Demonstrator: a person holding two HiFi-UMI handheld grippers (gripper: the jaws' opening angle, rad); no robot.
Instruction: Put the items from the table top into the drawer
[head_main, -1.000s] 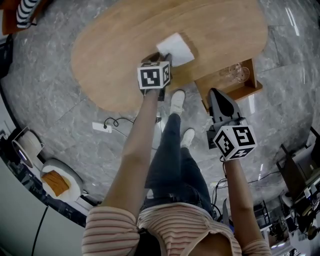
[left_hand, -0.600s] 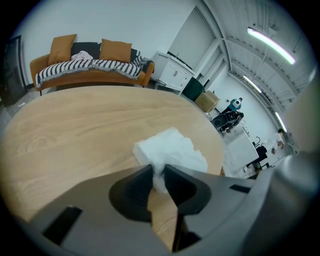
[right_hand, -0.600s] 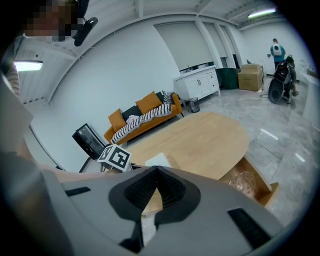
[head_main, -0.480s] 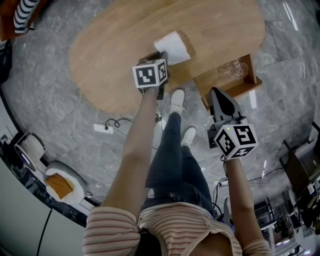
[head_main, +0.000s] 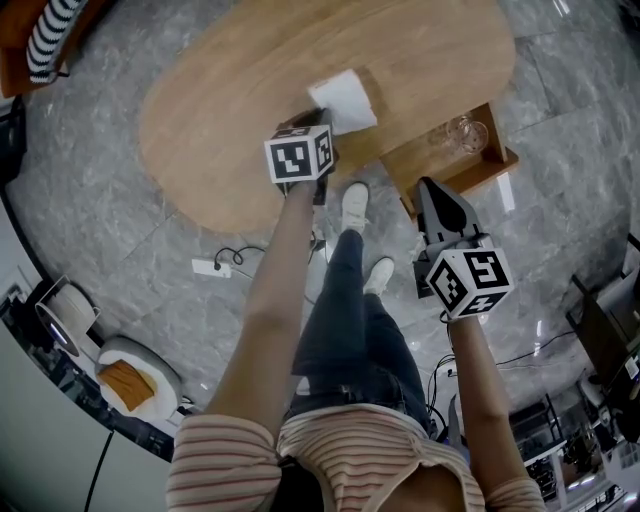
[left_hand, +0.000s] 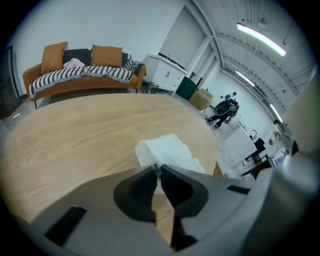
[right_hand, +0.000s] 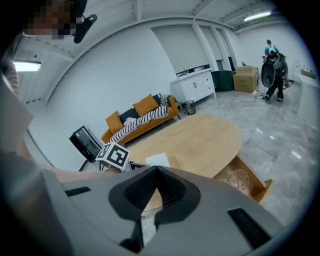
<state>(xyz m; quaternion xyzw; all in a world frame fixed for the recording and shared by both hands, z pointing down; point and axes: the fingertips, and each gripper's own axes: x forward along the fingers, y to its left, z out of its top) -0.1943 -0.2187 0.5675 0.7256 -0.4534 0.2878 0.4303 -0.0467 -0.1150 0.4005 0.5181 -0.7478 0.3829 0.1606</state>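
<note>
Left gripper view shows the left gripper (left_hand: 156, 170) with its jaws closing on the near edge of the white napkin (left_hand: 167, 150), which lies on the wooden table (left_hand: 75, 135) just ahead of the tips. The open drawer (head_main: 478, 183) sits off to the right, nearer the right gripper (right_hand: 156, 170), whose jaws are together and empty.

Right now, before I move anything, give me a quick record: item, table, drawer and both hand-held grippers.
item: white napkin, lying on the table near its edge
table: oval, wooden
drawer: open, clear glass inside
left hand-held gripper: jaws closing, napkin's near edge between the tips
right hand-held gripper: jaws together, nothing in them, held off the table
</note>
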